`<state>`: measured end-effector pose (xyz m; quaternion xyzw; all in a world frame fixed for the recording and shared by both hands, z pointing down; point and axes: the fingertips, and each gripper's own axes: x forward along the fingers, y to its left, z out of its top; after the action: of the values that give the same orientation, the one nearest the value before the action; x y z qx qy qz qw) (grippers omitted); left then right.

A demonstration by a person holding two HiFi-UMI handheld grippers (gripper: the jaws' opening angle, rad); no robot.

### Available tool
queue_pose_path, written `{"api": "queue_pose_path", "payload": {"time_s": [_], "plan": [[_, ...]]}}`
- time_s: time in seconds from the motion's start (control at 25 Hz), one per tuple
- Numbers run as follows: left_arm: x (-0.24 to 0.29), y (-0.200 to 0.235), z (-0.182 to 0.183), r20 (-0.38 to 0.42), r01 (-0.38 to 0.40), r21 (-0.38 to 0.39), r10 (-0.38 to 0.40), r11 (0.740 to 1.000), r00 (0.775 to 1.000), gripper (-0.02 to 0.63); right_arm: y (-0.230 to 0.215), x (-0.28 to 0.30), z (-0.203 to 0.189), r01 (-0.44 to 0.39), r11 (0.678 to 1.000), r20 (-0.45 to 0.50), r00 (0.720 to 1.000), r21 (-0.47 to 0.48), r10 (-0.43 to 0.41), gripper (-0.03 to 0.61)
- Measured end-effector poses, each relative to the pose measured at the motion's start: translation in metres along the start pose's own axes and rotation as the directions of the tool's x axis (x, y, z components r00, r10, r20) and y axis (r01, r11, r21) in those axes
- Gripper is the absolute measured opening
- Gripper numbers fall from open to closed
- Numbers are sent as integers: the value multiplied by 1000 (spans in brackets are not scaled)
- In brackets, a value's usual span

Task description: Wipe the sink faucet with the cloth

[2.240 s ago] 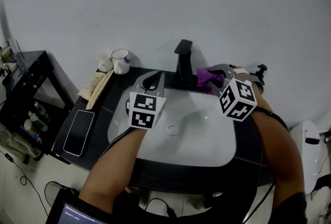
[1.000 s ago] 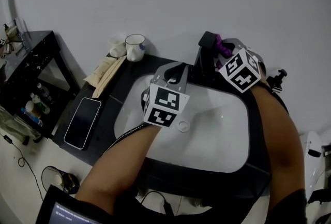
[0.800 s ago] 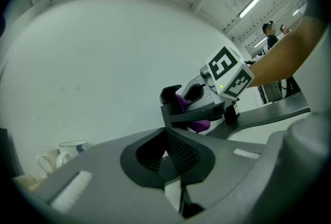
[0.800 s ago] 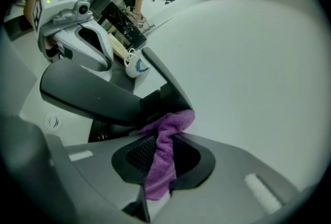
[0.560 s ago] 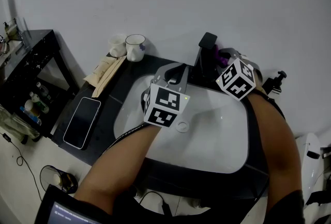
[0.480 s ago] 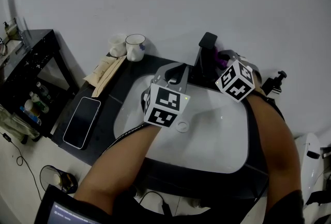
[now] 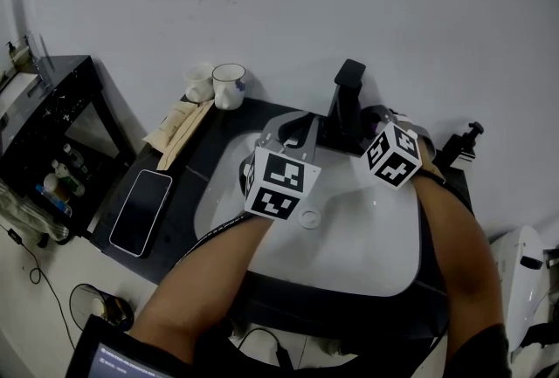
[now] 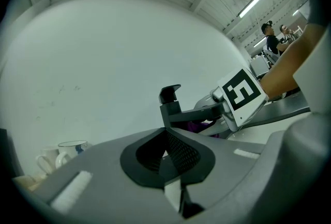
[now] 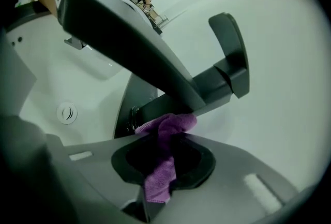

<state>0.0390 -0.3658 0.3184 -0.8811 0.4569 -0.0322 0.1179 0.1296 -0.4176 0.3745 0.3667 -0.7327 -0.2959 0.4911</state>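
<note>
At the white sink's (image 7: pixel 367 237) 12 o'clock, our right gripper (image 9: pixel 161 167) pinches the purple cloth (image 9: pixel 168 127) against the black faucet (image 7: pixel 347 97); left gripper (image 8: pixel 170 163) closed empty over the dark counter (image 7: pixel 196 156).

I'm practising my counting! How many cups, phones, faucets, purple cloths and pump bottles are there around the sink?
Cups: 2
Phone: 1
Faucet: 1
Purple cloth: 1
Pump bottle: 1
Total: 6

Counter (image 7: pixel 194 160): dark top, white sink (image 7: pixel 349 237) set in.
Rear edge: faucet (image 7: pixel 347 101).
Left side: phone (image 7: pixel 141 212) lying flat, tan packets (image 7: pixel 179 125), two mugs (image 7: pixel 229 85).
Right corner: pump bottle (image 7: pixel 460 147).
</note>
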Motion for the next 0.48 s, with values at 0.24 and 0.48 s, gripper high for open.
{"api": "queue_pose_path", "payload": {"time_s": [0.24, 0.48], "plan": [[0, -2, -3, -6, 5, 6, -5, 1000, 1000, 17, 24, -1, -4, -29, 999, -7, 1000, -17, 29, 63], [-3, 4, 1, 3, -13, 7, 13, 1000, 1000, 17, 28, -31, 16, -23, 988, 59, 998, 152, 14, 62]]}}
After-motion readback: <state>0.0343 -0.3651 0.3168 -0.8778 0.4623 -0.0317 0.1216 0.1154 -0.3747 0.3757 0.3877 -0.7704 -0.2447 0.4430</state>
